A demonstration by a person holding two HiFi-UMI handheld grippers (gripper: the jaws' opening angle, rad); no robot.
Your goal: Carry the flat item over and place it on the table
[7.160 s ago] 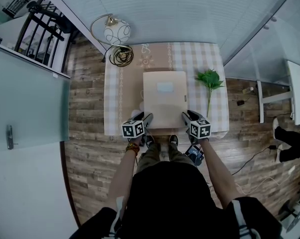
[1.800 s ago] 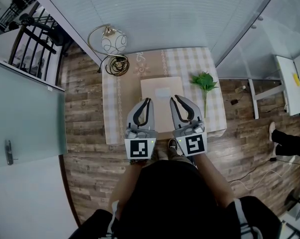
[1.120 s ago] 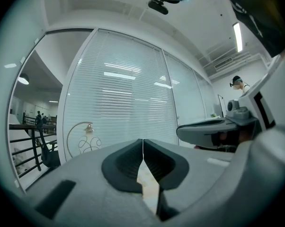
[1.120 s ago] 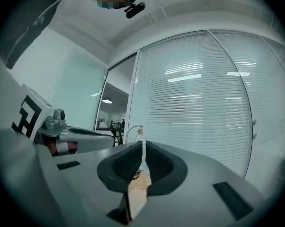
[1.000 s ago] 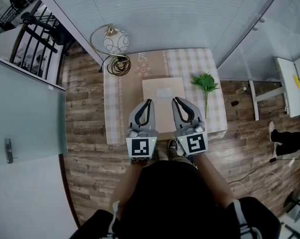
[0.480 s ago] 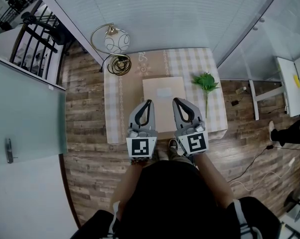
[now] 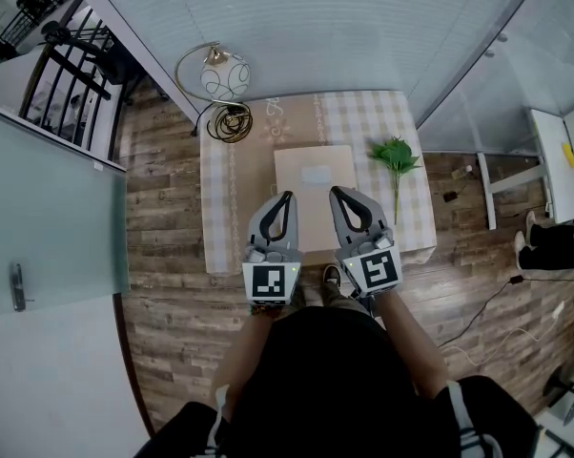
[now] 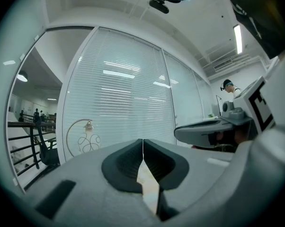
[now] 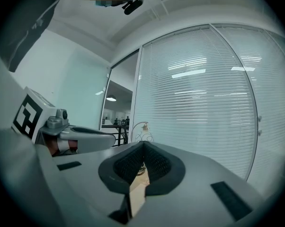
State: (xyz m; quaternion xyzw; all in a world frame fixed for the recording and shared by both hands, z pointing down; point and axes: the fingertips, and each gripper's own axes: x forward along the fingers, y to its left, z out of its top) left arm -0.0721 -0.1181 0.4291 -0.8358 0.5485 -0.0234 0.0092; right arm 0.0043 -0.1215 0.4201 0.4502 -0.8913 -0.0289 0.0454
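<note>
The flat item [image 7: 313, 172], a beige rectangular board with a pale label, lies flat in the middle of the checked table [image 7: 228, 213] in the head view. Both grippers hover above its near edge, side by side and pointing away from me. My left gripper [image 7: 286, 197] is shut with nothing in it; in the left gripper view its jaws [image 8: 143, 151] meet along one line. My right gripper [image 7: 334, 192] is shut and empty too, and its jaws [image 9: 143, 156] touch in the right gripper view. Neither gripper touches the flat item.
A globe lamp [image 7: 224, 72] with a curved gold arm stands at the table's far left corner beside a coil of cable [image 7: 232, 120]. A green plant sprig [image 7: 396, 156] lies to the right of the flat item. Window blinds [image 7: 316, 27] lie beyond the table; a glass door [image 7: 39, 208] stands at left.
Seven seconds ago both grippers were low at the flat item's near edge; now they are raised toward the camera. Over the last second almost nothing has moved.
</note>
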